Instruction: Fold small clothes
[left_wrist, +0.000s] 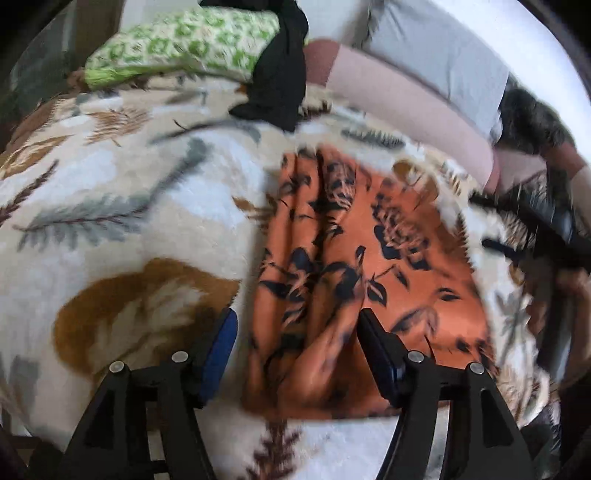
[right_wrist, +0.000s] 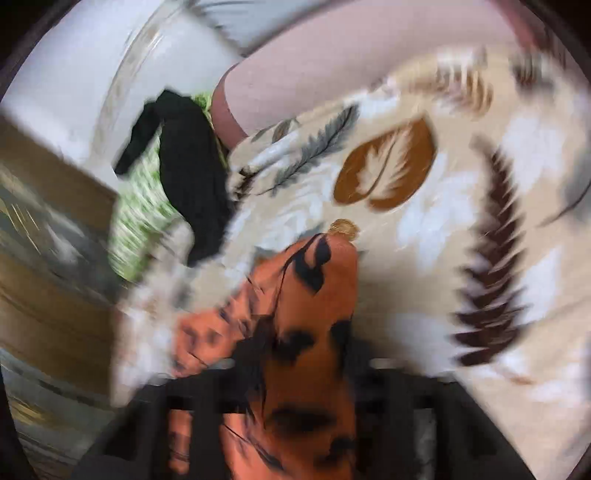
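An orange garment with a dark floral print (left_wrist: 369, 258) lies on a leaf-patterned blanket (left_wrist: 110, 221). My left gripper (left_wrist: 295, 325) is open, its blue-padded fingers (left_wrist: 221, 343) standing either side of the garment's near, bunched edge. In the right wrist view the same orange garment (right_wrist: 303, 350) drapes over my right gripper and hides its fingers; the view is blurred. The right gripper shows in the left wrist view as a dark blurred shape (left_wrist: 546, 229) at the garment's right edge.
A green-and-white patterned cloth (left_wrist: 184, 40) and a black garment (left_wrist: 280, 74) lie at the far side of the blanket. The person's legs (left_wrist: 406, 107) and grey shorts are at the upper right. A brown box or furniture (right_wrist: 44, 258) stands at the left.
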